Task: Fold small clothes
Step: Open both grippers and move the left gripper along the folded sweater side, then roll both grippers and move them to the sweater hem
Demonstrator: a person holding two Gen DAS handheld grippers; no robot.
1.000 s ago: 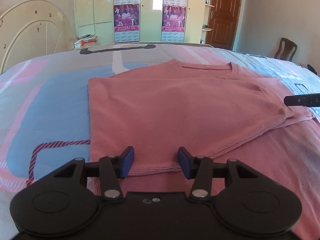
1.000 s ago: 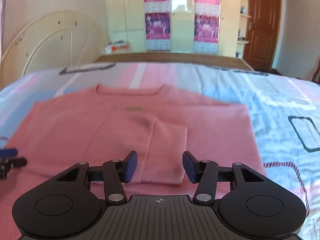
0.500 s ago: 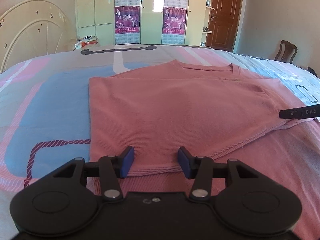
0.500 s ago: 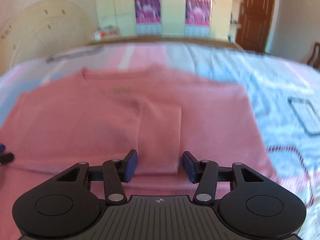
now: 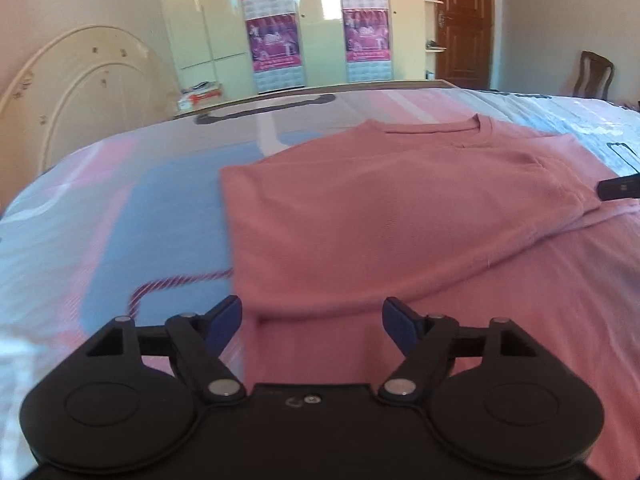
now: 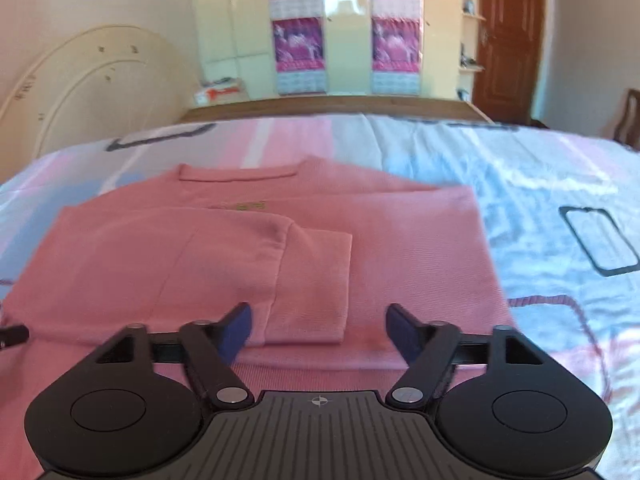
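Note:
A pink sweater (image 5: 380, 216) lies flat on the bed, sides and sleeves folded in, collar toward the far end. My left gripper (image 5: 312, 320) hovers over its near left part; its jaws are opening, with nothing pinched between the blue pads. In the right wrist view the same sweater (image 6: 248, 260) shows a folded sleeve cuff (image 6: 312, 284) on top. My right gripper (image 6: 318, 328) hangs just short of that cuff, jaws opening, pads clear of the cloth. The right gripper's tip (image 5: 618, 188) shows at the left view's right edge.
The bed has a pink, blue and white patterned sheet (image 5: 132, 216). A cream headboard (image 5: 76, 100) stands at the left. Beyond the bed are a wardrobe with posters (image 6: 344, 28), a brown door (image 6: 508, 36) and a wooden chair (image 5: 594, 74).
Both grippers' jaws have spread wider. The left gripper has drawn back and shifted, so the sweater sits further right in its view. The right gripper wavered and is back near its earlier place.

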